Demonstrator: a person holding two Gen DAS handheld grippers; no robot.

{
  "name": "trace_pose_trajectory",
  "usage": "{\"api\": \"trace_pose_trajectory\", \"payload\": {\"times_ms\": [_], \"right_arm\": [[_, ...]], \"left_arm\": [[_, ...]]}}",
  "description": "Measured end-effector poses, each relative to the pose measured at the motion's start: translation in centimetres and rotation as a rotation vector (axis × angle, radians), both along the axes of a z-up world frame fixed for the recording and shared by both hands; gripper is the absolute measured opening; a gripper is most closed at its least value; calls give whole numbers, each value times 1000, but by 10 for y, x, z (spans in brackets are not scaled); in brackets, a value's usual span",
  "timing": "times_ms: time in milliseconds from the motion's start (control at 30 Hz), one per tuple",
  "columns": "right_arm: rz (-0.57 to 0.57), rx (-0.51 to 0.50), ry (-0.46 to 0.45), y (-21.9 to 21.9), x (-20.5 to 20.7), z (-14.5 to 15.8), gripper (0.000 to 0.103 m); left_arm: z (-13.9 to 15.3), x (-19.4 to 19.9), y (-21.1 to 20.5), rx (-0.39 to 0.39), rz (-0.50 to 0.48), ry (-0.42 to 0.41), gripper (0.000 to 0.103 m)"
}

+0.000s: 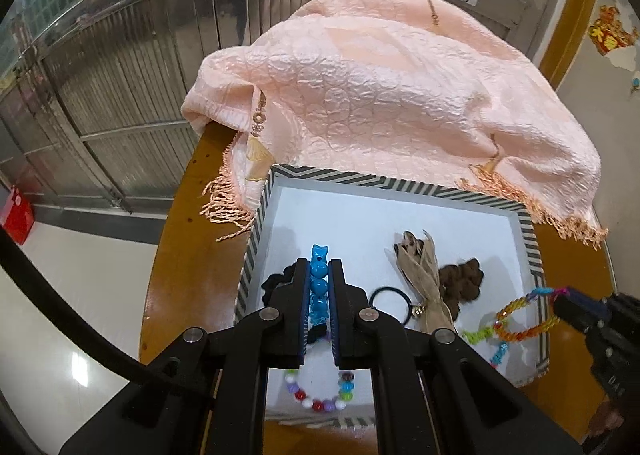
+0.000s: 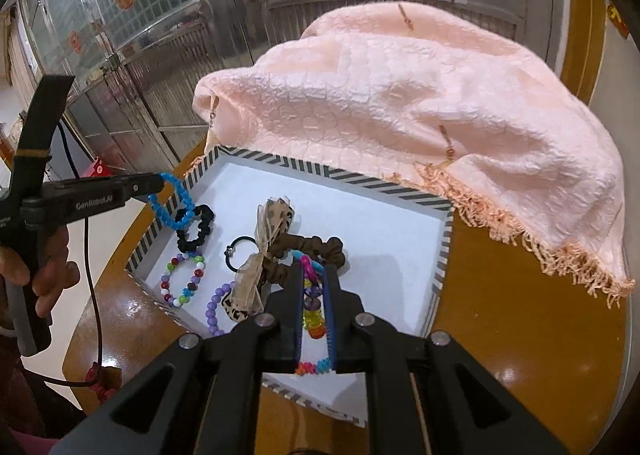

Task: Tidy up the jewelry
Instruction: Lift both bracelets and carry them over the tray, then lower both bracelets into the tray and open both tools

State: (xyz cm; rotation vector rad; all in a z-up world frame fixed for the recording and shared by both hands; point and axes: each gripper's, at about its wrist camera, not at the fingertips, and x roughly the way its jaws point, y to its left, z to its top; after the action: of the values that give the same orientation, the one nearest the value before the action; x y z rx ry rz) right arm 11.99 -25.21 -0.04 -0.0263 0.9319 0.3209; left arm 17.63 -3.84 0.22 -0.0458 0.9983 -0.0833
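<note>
Fingers on the left gripper (image 1: 319, 291) are pinching a blue bead bracelet (image 2: 173, 201). Fingers on the right gripper (image 2: 313, 295) are pinching a rainbow bead bracelet (image 1: 520, 315). Both are hanging over the striped tray (image 1: 384, 181), above a black scrunchie (image 2: 196, 227), a brown scrunchie (image 2: 316, 249) and other beads. A loop could be catching a scrunchie and dragging it, or the beads could be slipping out.
</note>
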Motion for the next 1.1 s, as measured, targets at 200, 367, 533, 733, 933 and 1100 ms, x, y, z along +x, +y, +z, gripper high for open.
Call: {"api": "trace_pose_trajectory", "payload": {"times_ms": [200, 367, 533, 733, 933, 1100], "right_arm": [[-21, 10, 73, -12, 24, -34, 9], [-75, -5, 102, -32, 47, -54, 9], [-98, -49, 107, -43, 67, -64, 9], [-104, -61, 109, -46, 79, -73, 9], [-105, -86, 101, -42, 84, -78, 11], [-120, -73, 116, -45, 83, -77, 34]], "left_arm": [[-21, 22, -16, 18, 11, 43, 0], [-37, 41, -29, 30, 12, 77, 0], [-50, 56, -42, 35, 7, 106, 0], [-63, 65, -53, 40, -1, 129, 0], [-71, 69, -57, 45, 4, 147, 0], [-73, 69, -57, 37, 1, 149, 0]]}}
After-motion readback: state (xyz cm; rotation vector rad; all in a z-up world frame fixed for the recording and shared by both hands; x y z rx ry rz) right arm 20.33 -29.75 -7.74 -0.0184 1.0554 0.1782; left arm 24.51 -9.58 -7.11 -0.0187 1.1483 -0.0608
